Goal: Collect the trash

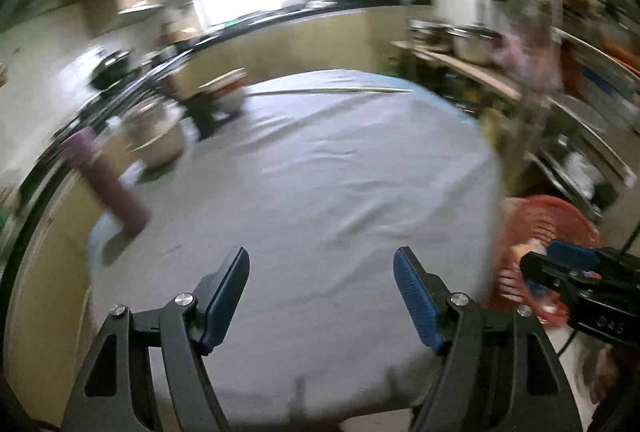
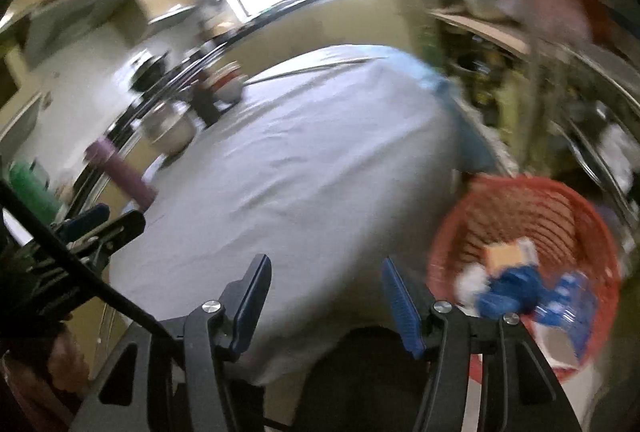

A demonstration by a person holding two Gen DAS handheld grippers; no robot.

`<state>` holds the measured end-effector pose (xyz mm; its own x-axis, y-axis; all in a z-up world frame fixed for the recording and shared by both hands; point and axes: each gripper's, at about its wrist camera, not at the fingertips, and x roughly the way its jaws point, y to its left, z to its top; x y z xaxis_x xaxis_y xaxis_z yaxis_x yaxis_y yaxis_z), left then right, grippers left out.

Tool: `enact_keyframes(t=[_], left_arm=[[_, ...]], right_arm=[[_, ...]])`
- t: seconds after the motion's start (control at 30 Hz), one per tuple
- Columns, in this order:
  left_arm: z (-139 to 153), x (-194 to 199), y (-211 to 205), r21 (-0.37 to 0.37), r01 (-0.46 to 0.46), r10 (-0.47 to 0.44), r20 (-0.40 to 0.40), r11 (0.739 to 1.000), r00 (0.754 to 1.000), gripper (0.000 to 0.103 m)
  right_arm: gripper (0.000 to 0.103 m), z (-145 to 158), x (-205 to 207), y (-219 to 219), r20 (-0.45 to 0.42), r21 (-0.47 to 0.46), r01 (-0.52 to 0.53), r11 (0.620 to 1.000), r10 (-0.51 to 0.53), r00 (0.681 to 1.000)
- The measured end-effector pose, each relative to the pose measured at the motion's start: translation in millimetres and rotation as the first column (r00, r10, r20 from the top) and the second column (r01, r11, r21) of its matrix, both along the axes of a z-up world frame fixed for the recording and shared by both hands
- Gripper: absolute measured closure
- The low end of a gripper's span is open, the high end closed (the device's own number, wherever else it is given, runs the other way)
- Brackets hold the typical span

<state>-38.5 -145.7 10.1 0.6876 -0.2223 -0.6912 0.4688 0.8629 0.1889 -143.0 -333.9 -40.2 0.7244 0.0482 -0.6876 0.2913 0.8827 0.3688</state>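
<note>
The left gripper (image 1: 321,298) is seen with its jaws wide apart and nothing between them; only the cloth-covered table (image 1: 320,172) lies ahead of the fingers. The right gripper (image 2: 324,302) is likewise spread, moderately, and nothing is held. The red basket (image 2: 576,216) is found just right of the right fingers, off the table's edge, with blue, white and orange trash (image 2: 508,288) inside. A purple bottle (image 1: 112,188) is seen far left of the left fingers, its outline blurred.
</note>
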Motion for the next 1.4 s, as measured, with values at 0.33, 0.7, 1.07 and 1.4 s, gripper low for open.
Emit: enact_keyframes(t=[0.33, 0.7, 1.07, 1.4], left_arm=[[10, 35, 84, -0.043, -0.228, 0.231, 0.059, 0.973, 0.971, 0.028], [10, 44, 125, -0.07, -0.296, 0.3, 0.051, 0.953, 0.953, 0.028], [13, 45, 139, -0.079, -0.309, 0.314, 0.051, 0.948, 0.948, 0.028], [17, 43, 144, -0.094, -0.309, 0.314, 0.049, 0.947, 0.948, 0.028]], right_arm=[[0.042, 41, 55, 92, 0.093, -0.125, -0.122, 0.985, 0.134, 0.987], [0.042, 49, 70, 140, 0.097, -0.197, -0.181, 0.964, 0.203, 0.974], [0.042, 48, 77, 150, 0.088, -0.197, -0.185, 0.963, 0.206, 0.975], [0.042, 47, 77, 152, 0.089, -0.203, -0.184, 0.962, 0.205, 0.975]])
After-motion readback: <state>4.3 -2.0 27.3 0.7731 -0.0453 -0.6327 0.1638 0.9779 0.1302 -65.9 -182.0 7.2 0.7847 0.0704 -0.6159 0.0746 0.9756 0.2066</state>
